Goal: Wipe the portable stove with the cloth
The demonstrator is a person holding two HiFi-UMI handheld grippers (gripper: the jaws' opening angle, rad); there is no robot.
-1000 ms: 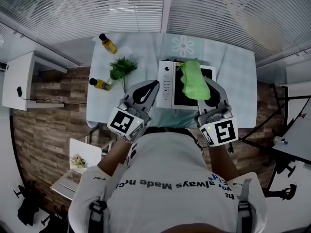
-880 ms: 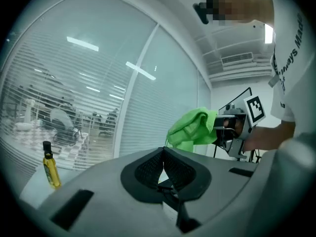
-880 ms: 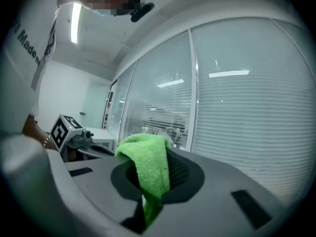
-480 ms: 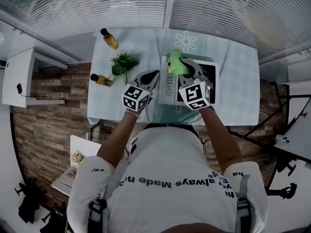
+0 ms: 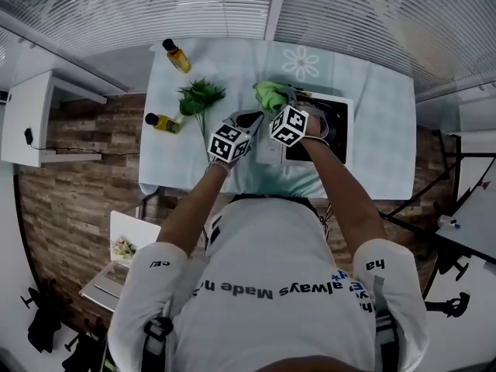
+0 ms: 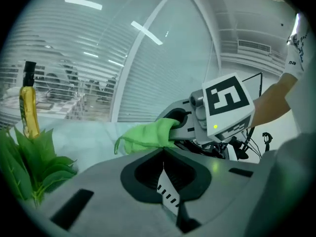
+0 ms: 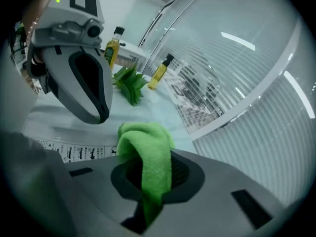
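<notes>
Head view: right gripper (image 5: 280, 105) clamps the cloth (image 5: 267, 94) at the far-left corner of the stove (image 5: 335, 134), left gripper (image 5: 252, 118) closed empty; wiping seems underway.

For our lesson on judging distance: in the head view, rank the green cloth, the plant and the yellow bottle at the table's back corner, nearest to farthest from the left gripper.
1. green cloth, just ahead, slightly right.
2. plant, to the left.
3. yellow bottle, back-left corner.
</notes>
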